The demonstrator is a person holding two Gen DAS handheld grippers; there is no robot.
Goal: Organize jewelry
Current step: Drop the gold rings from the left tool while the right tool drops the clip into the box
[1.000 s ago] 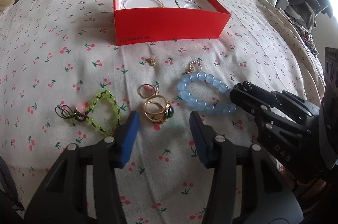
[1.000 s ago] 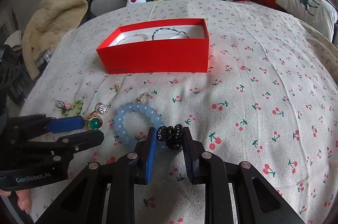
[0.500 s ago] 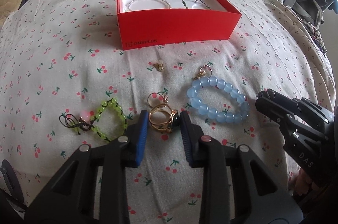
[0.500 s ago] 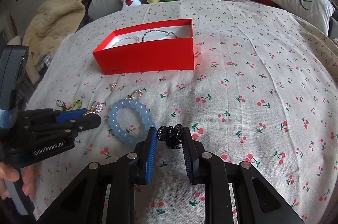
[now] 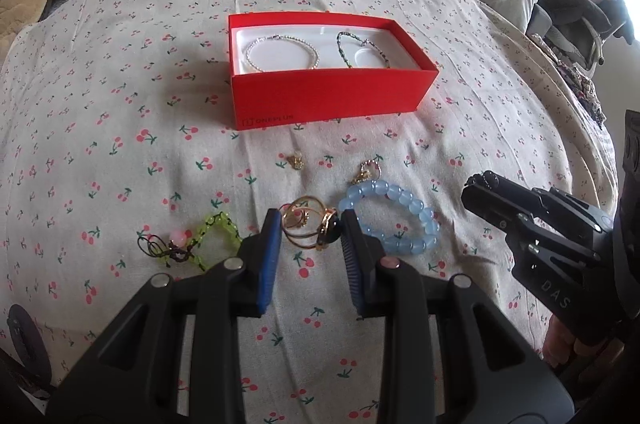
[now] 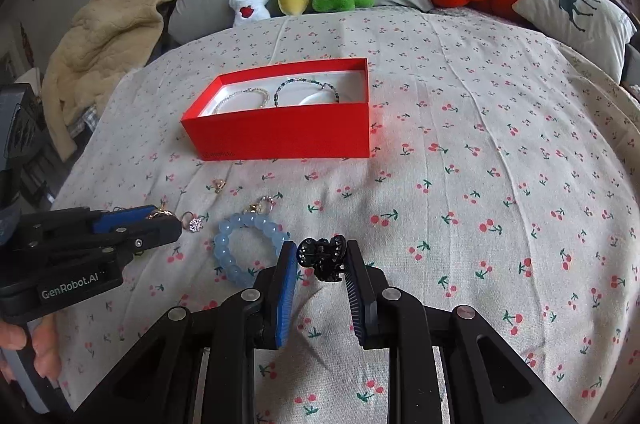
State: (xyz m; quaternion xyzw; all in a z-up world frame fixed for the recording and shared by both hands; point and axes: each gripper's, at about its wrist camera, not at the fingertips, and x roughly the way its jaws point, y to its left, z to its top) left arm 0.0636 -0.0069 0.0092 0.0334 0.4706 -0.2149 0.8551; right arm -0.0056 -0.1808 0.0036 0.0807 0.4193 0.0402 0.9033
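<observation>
L gripper [image 5: 308,236] clamped on gold rings [image 5: 310,226]; R gripper [image 6: 322,258] clamped on black hair clip [image 6: 321,256]. Alongside: 1 blue bead bracelet [image 5: 390,220], 1 green bracelet [image 5: 208,236]. In red box [image 5: 332,99]: 2 bracelets.

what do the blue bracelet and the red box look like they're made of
Blue bracelet: round translucent beads with a glossy shine, probably glass or plastic; which one the look leaves open. Red box: matte card, going by its crisp folded edges and flat colour, with a white moulded tray inside.

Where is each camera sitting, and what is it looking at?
Left wrist: on the left tool, looking down its fingers at the gold rings it grips; the right tool shows beside it.
Right wrist: on the right tool, gripping a black hair clip; fingers of a hand show.
Both share the red box and blue bracelet.
</observation>
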